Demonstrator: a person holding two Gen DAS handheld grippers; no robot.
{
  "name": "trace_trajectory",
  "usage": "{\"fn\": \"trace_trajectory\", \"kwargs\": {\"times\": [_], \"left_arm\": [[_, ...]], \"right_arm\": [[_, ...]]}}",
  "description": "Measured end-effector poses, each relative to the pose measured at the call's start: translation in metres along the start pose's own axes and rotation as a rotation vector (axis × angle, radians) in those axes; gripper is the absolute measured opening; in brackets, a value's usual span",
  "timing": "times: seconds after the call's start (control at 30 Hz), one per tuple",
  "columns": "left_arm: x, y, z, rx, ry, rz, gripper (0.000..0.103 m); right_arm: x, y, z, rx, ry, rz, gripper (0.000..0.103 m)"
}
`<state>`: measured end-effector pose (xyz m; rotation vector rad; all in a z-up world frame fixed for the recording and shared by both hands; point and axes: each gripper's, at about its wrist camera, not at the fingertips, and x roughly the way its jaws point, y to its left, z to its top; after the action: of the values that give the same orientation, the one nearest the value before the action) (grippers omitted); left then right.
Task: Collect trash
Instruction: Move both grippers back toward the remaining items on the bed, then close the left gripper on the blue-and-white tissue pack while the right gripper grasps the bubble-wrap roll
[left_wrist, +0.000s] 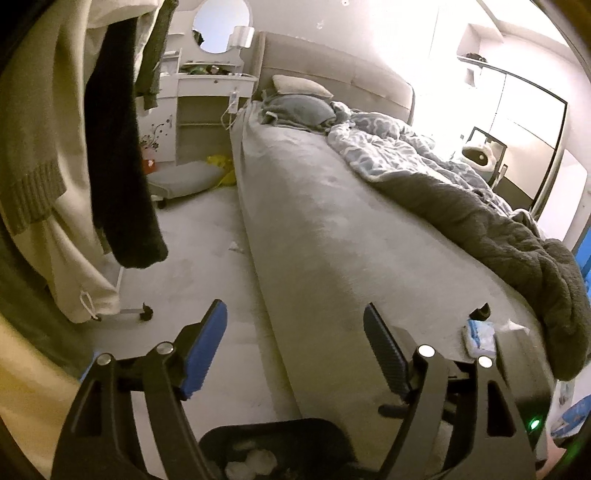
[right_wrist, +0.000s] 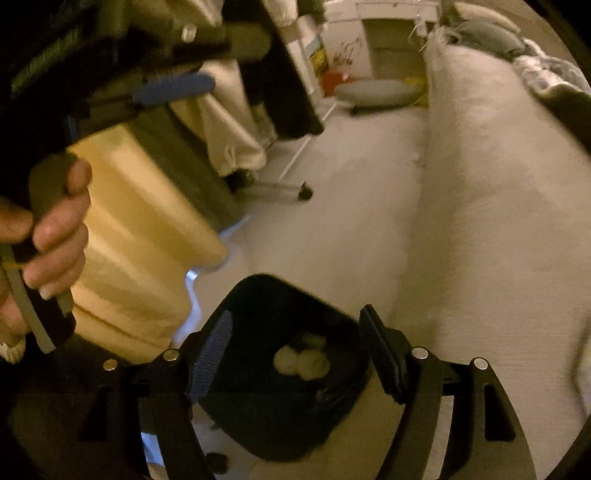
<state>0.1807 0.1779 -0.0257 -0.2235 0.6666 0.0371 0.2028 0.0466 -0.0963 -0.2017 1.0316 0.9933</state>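
Right gripper (right_wrist: 295, 354) jaws wide, empty, hanging over black bin (right_wrist: 258, 295) on floor beside bed (right_wrist: 480, 184). Crumpled white wads (right_wrist: 301, 360) lie in bin bottom. Left gripper (left_wrist: 295, 343) also wide, empty. Small scrap (left_wrist: 234, 246) on floor by bed edge: likely light, soft, crushable; pinch across middle, gentle squeeze enough.

Matt black bin (right_wrist: 295, 417) (crumpled paper wads (right_wrist: 301, 360) inside)
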Motion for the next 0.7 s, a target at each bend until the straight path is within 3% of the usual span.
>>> {"fn": "trace_trajectory", "kwargs": {"times": [0.3,0.7], "left_arm": [[0.009,-0.036,0.004,0.044,-0.018,-0.007,0.088],[0.027,-0.076,0.0,0.08,0.0,-0.032,0.092]], "right_arm": [[-0.045,-0.029,-0.003,-0.003,-0.097,-0.104,0.076],[-0.096,-0.083,-0.015,0.074,-0.178,-0.267,0.077]]}}
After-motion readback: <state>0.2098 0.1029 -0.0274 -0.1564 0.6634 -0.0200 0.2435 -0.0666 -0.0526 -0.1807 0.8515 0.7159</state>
